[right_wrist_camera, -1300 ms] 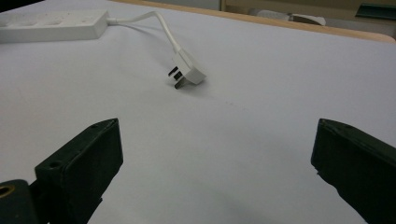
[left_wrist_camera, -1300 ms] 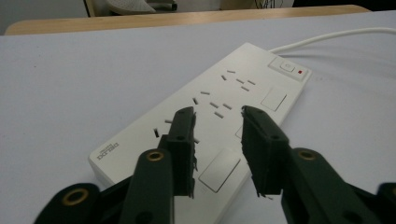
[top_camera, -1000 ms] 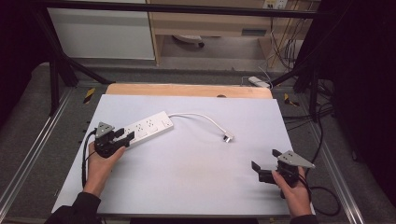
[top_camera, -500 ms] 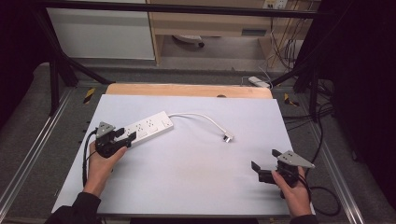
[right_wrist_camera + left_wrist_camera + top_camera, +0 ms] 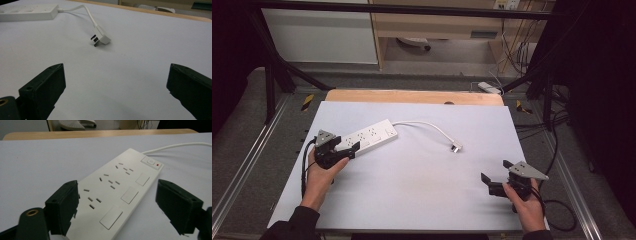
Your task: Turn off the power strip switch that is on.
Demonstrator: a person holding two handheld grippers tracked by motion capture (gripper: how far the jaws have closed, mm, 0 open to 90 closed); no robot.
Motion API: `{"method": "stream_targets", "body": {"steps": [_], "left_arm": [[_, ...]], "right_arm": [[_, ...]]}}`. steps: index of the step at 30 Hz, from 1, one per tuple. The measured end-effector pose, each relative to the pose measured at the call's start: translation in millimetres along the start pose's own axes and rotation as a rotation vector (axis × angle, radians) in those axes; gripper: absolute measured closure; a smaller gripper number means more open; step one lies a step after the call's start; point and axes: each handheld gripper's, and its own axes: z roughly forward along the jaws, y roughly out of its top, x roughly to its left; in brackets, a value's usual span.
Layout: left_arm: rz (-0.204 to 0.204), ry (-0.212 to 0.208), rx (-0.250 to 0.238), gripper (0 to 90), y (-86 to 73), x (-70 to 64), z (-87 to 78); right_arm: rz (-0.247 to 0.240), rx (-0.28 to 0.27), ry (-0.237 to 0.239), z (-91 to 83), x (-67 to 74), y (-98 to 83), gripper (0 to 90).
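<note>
- Right now the white power strip [image 5: 367, 138] lies flat on the left half of the counter [image 5: 422, 195], slanted, its near end between the jaws of the left claw [image 5: 353, 148].
- Its near end is cut off at the bottom edge of the left claw's view, and from above the claw body covers that end, so contact there is hard to judge.
- Seen along the jaws, the left claw [image 5: 117, 207] has just been opening; the pads [image 5: 65, 207] stand off the strip [image 5: 117, 187] on either side, so it is open with the strip between the jaws, not clamped.
- Counted on the strip: three groups of socket slots, three blank square covers, one switch [image 5: 150, 161] with one red light beside it.
- One white cable [image 5: 427, 125] leaves the far end and curves to one plug [image 5: 456, 147] lying near the counter's middle, prongs showing.
- The right claw [image 5: 494, 183] hovers at the near right, well apart from the plug [image 5: 100, 37], jaws wide and holding nothing.
- Two hands are in view, one on each claw; no containers sit on the counter.
</note>
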Motion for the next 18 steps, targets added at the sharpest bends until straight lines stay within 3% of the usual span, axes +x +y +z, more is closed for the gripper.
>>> {"method": "stream_targets", "body": {"steps": [6, 18], "left_arm": [[-0.012, -0.010, -0.003, 7.7, 0.7, -1.3, 0.5], [-0.018, -0.023, -0.037, 7.0, 4.5, -6.4, -1.1]], "right_arm": [[-0.001, 0.000, 0.001, 0.0, 0.3, 0.1, 2.6], [-0.001, 0.000, 0.001, 0.0, 0.2, 0.1, 2.6]]}}
